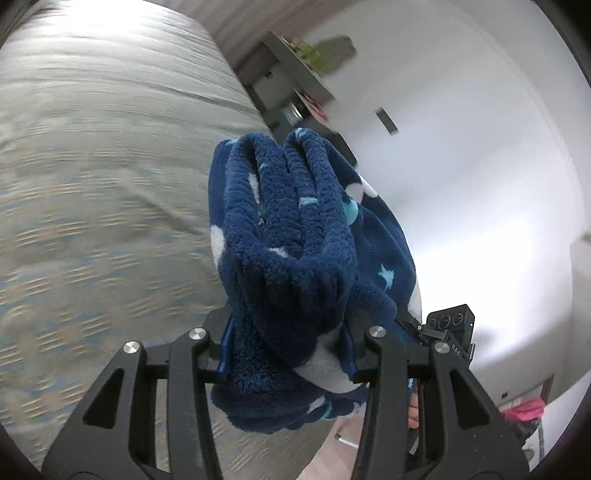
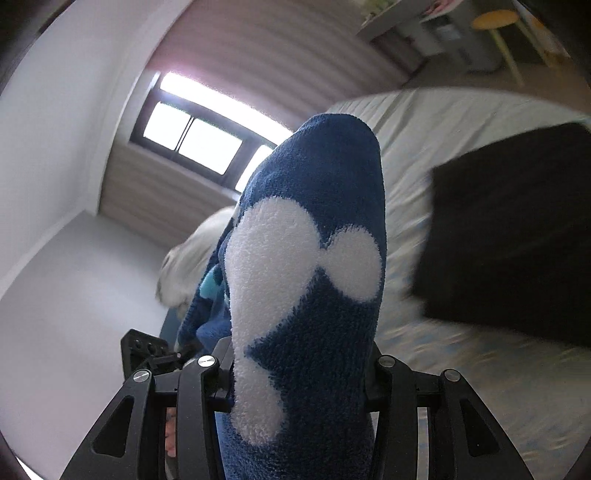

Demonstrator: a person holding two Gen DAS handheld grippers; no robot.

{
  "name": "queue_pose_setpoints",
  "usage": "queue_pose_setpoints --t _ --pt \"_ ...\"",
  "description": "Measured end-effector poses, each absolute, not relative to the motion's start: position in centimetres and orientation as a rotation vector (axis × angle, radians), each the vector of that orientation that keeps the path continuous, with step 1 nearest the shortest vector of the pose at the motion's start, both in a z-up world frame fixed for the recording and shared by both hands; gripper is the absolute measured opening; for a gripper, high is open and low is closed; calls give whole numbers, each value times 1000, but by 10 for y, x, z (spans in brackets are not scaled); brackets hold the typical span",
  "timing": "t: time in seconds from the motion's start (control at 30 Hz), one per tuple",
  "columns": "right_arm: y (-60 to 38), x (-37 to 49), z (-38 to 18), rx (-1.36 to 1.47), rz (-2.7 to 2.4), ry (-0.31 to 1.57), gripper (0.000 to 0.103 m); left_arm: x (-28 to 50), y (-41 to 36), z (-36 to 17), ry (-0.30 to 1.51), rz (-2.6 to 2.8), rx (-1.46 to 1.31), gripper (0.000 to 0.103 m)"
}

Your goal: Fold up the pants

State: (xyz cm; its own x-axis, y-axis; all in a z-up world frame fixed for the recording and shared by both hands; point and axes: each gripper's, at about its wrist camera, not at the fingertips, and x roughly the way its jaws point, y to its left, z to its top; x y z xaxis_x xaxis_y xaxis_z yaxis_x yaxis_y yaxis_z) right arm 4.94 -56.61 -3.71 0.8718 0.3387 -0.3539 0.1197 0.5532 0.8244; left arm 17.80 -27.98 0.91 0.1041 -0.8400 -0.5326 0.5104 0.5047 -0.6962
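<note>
The pants [image 1: 288,236] are thick dark blue fleece with white and light blue stars and blobs, folded into several layers. My left gripper [image 1: 286,347] is shut on one end of the bundle and holds it in the air beside the bed [image 1: 92,166]. In the right wrist view the pants [image 2: 317,295] fill the middle, and my right gripper [image 2: 299,373] is shut on the other end. The fleece hides the fingertips of both grippers. The other gripper's body [image 1: 448,325] shows just right of the cloth, close by.
The bed's pale patterned cover [image 2: 424,122] lies below and to the side. A black folded item [image 2: 517,236] rests on it at the right. A grey shelf [image 1: 295,77], a yellow stool [image 2: 496,22], a window [image 2: 192,136] and white walls surround the bed.
</note>
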Motion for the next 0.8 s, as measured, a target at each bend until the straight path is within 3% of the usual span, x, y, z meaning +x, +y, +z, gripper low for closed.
queue_pose_setpoints --t 0.33,0.8 --pt "-669 -29 -54 1026 -21 427 44 160 -421 7 1076 -1127 -263 46" --pt "-709 -47 -78 1038 -61 442 44 164 -449 -24 1113 -1095 -243 46"
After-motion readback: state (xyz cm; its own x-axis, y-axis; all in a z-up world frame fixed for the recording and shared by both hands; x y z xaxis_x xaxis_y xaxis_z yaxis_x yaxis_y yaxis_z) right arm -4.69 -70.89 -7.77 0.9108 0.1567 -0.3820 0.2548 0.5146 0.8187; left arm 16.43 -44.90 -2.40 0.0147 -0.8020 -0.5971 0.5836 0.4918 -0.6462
